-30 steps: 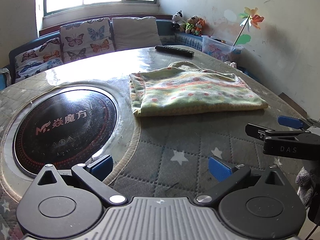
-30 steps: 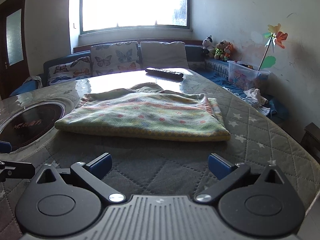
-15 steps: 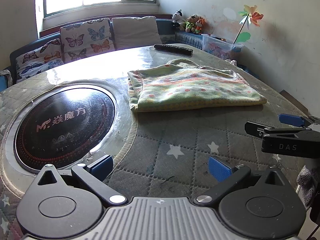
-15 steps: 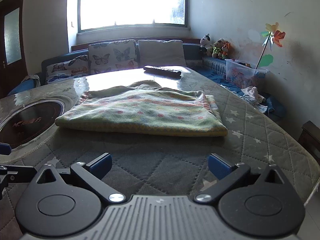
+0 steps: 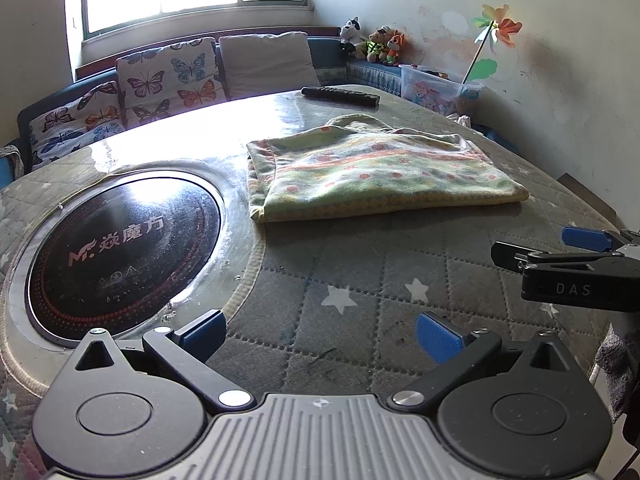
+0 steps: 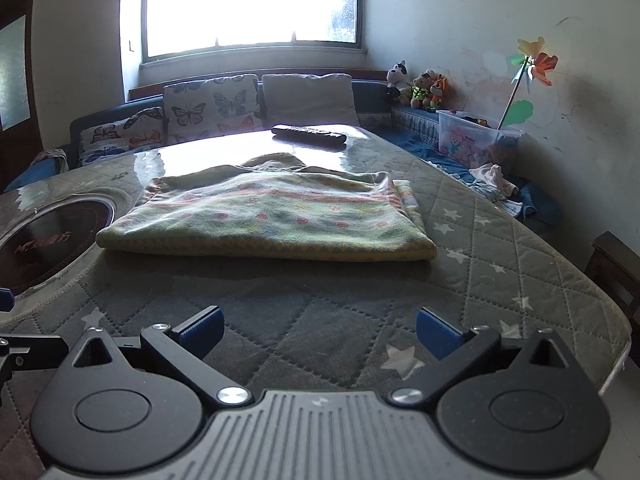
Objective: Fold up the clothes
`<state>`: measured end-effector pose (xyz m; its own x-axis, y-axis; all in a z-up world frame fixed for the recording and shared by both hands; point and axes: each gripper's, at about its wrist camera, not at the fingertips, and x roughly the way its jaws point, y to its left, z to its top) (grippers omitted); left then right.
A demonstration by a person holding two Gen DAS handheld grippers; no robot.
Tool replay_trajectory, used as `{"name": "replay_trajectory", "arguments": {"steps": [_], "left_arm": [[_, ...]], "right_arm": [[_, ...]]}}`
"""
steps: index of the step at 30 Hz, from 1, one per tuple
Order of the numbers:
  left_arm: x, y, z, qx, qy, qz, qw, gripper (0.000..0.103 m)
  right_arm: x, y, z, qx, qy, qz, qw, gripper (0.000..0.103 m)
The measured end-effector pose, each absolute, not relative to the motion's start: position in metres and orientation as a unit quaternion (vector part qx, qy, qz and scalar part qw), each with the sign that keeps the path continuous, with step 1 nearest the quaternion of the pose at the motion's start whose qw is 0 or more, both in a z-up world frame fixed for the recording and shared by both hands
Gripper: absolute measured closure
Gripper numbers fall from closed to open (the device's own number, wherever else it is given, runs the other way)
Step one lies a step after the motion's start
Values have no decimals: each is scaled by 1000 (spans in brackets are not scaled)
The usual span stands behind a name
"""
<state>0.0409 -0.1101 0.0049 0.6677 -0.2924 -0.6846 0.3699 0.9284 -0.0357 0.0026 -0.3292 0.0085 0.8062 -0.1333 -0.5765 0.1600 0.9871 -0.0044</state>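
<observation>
A green-and-yellow patterned garment [image 5: 368,174] lies folded flat on the quilted table cover, also in the right wrist view [image 6: 272,218]. My left gripper [image 5: 320,334] is open and empty, above the cover well short of the garment. My right gripper [image 6: 318,330] is open and empty, also back from the garment's near edge. The right gripper shows at the right edge of the left wrist view [image 5: 576,256]. Part of the left gripper shows at the left edge of the right wrist view [image 6: 24,350].
A round black induction cooktop [image 5: 120,248] is set into the table on the left. A black remote [image 5: 340,96] lies at the table's far side. Sofa cushions [image 6: 212,110], a plastic toy box [image 6: 476,136] and a pinwheel stand beyond. A wooden chair [image 6: 616,272] is at right.
Both grippers have drawn back from the folded garment toward the near table edge. The garment has not moved. Both stay open.
</observation>
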Motion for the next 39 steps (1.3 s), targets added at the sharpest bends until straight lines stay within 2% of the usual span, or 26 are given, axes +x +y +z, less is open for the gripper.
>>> {"name": "replay_trajectory", "arguments": {"steps": [39], "left_arm": [[42, -126, 9, 69, 358, -192, 911, 0]], "right_arm": [[4, -329, 8, 25, 309, -83, 947, 0]]}}
